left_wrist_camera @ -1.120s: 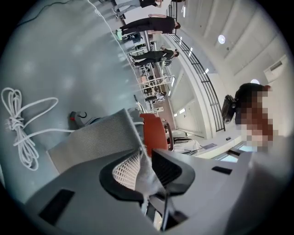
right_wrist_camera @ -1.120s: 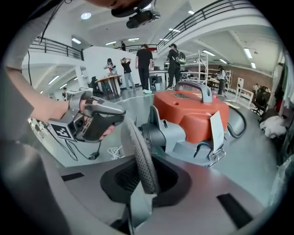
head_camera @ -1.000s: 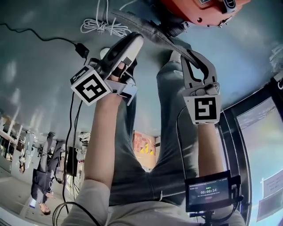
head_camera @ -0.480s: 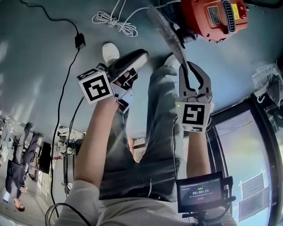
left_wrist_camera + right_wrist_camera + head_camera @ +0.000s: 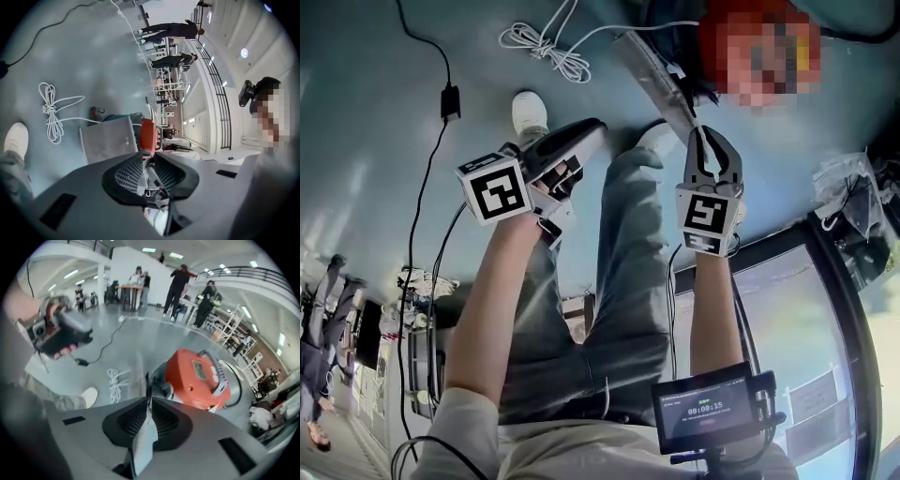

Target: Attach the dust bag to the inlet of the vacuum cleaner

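The grey dust bag (image 5: 661,80) hangs edge-on over the floor, and my right gripper (image 5: 711,131) is shut on its near edge. In the right gripper view the bag's sheet (image 5: 146,434) is pinched between the pads of the right gripper (image 5: 149,401). The orange vacuum cleaner (image 5: 197,376) stands on the floor just beyond; the head view shows it at top right (image 5: 759,52). My left gripper (image 5: 589,129) is to the left of the bag and apart from it. Its jaws stand a narrow gap apart with nothing in them (image 5: 145,157), facing the bag (image 5: 105,138) and the vacuum (image 5: 147,136).
A coiled white cable (image 5: 546,49) lies on the floor left of the vacuum. A black cable with an adapter (image 5: 448,101) runs further left. The person's white shoes (image 5: 528,112) are below the grippers. A crumpled plastic bag (image 5: 853,202) lies at the right.
The right gripper has turned and shifted with the bag still in its jaws. The left gripper has rolled a little and moved slightly. The vacuum now shows more fully at top right.
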{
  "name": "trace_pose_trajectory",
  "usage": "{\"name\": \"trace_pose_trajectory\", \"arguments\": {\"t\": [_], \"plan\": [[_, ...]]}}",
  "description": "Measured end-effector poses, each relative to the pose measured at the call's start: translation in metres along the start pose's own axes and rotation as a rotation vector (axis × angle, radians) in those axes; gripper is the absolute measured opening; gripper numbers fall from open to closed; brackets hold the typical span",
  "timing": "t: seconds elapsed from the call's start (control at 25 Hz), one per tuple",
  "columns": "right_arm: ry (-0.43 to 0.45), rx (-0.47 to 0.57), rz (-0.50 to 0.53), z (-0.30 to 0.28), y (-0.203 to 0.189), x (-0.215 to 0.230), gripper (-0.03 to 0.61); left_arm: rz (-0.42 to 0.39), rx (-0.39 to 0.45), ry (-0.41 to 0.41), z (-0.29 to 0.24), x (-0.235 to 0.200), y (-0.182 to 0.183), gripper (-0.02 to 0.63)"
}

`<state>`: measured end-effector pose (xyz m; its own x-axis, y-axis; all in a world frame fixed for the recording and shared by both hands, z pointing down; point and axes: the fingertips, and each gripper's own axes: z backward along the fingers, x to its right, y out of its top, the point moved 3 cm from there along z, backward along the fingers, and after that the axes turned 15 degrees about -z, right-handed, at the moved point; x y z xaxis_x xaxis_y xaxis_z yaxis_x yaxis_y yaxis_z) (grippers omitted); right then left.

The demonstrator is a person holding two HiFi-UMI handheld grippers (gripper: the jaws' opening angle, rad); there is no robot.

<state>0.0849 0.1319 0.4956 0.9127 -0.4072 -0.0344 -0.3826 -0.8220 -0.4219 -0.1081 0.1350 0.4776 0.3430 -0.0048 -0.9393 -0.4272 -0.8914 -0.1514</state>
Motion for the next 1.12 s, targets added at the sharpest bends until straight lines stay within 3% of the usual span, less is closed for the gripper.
{"name": "trace_pose_trajectory", "arguments": {"t": [0.08,0.24,0.28,0.48,0.64,0.76,0.92,1.12], "plan": [[0.003,0.028,-0.048,0.003,0.02,0.008,0.035,0.014,0.012,-0.004,0.002,-0.001,0.001,0.066],[0.091,-0.103,0.016,-0.035,0.032,0.005,0.034,0.026,0.025,-0.012,0.004,0.0,0.005,0.066],[0.097,-0.129,0.031,-0.041,0.036,0.002,0.009,0.026,0.027,-0.015,0.005,0.001,0.006,0.066],[0.103,-0.272,0.008,-0.047,0.045,-0.008,0.008,0.032,0.03,-0.03,0.008,0.001,0.011,0.066],[0.115,-0.41,0.09,-0.05,0.046,-0.011,0.009,0.032,0.032,-0.04,0.007,0.004,0.014,0.066],[0.144,-0.5,0.073,-0.052,0.05,-0.012,0.009,0.032,0.045,-0.051,0.01,0.006,0.017,0.066],[0.173,-0.565,0.039,-0.051,0.05,-0.016,0.011,0.053,0.069,-0.066,0.017,0.008,0.022,0.066],[0.133,-0.589,0.111,-0.062,0.045,-0.016,0.011,0.046,0.044,-0.076,0.014,0.006,0.023,0.066]]}}
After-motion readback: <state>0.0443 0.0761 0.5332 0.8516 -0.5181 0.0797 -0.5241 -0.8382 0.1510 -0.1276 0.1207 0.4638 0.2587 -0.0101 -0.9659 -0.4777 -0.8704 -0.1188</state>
